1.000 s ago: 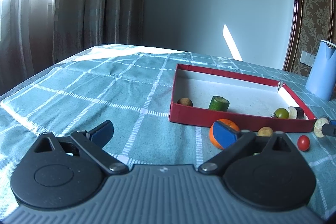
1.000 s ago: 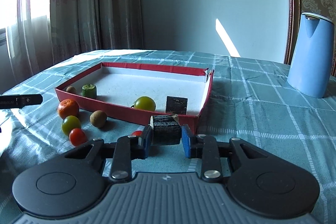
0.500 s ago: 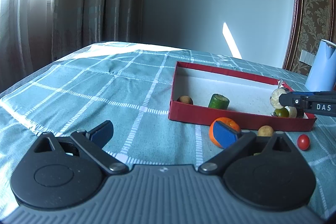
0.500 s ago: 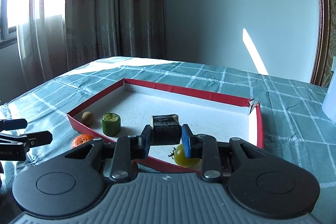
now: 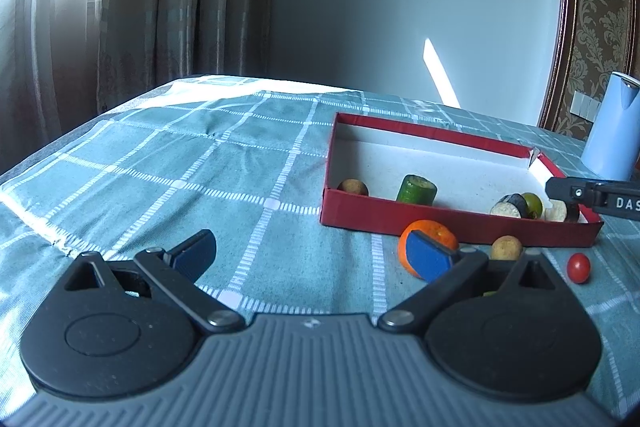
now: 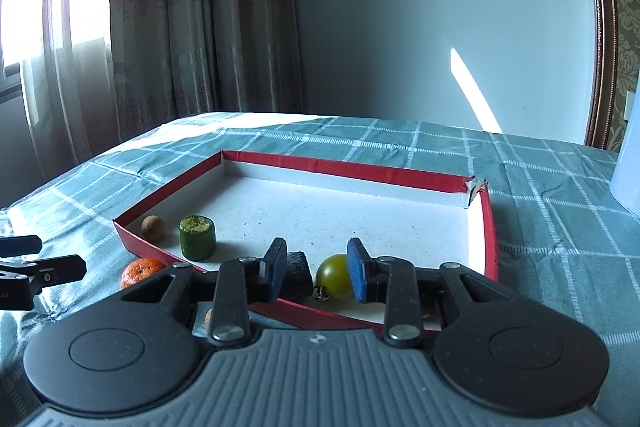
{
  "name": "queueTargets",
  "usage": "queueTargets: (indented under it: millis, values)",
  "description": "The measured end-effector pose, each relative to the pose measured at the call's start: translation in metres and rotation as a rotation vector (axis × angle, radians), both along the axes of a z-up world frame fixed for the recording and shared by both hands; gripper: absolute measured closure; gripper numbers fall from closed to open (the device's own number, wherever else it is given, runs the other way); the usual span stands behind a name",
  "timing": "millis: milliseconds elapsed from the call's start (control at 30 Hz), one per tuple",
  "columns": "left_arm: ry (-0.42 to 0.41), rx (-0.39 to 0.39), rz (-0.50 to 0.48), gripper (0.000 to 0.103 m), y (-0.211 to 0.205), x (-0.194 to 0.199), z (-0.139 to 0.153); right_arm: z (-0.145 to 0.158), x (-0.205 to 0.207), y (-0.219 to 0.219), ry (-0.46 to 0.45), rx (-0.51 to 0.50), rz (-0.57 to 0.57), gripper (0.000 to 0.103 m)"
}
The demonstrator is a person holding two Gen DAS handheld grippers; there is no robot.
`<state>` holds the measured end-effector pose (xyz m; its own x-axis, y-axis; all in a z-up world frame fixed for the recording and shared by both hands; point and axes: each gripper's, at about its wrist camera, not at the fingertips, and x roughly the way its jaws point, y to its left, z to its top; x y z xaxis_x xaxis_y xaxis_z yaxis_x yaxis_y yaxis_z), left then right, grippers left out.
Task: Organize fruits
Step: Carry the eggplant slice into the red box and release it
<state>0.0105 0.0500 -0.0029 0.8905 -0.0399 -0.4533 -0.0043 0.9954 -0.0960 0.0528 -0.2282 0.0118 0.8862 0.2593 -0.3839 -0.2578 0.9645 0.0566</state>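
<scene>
The only legible writing is white "DAS" on the black arm of the right gripper, at the right edge of the left wrist view.

The red box lies mid-frame on the checked counter. Five pieces lie in the box: a brown kiwi, a green cucumber stub, a yellow-green tomato and two dark-skinned eggplant slices, one of them at the near right corner. Three pieces are clearly outside on the cloth, in the lower right of the left wrist view: an orange, a small tan fruit and a red cherry tomato. One pale blue jug stands at the right edge.

The right gripper's jaws have just been opening; an eggplant slice sits in the box beside the left pad, no longer pinched. The left gripper is spread wide, holding nothing; its right pad overlaps the orange in view, and contact cannot be told.
</scene>
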Motion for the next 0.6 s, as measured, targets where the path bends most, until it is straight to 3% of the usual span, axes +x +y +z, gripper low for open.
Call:
queueTargets:
  millis: [67, 200, 333, 600]
  values:
    - [0.000, 0.008, -0.007, 0.002, -0.002, -0.001, 0.000, 0.000, -0.016, -0.019, -0.015, 0.036, -0.023, 0.068]
    - [-0.048, 0.070, -0.041, 0.002, -0.014, -0.009, 0.004, -0.010, -0.041, -0.053, -0.030, 0.075, -0.094, 0.040]
    - [-0.098, 0.161, -0.087, 0.002, -0.035, -0.014, 0.007, -0.020, -0.043, -0.081, 0.015, 0.158, -0.134, 0.040]
    - [-0.019, 0.205, -0.073, 0.002, -0.058, 0.021, 0.008, -0.026, -0.039, -0.090, 0.037, 0.229, -0.120, 0.040]
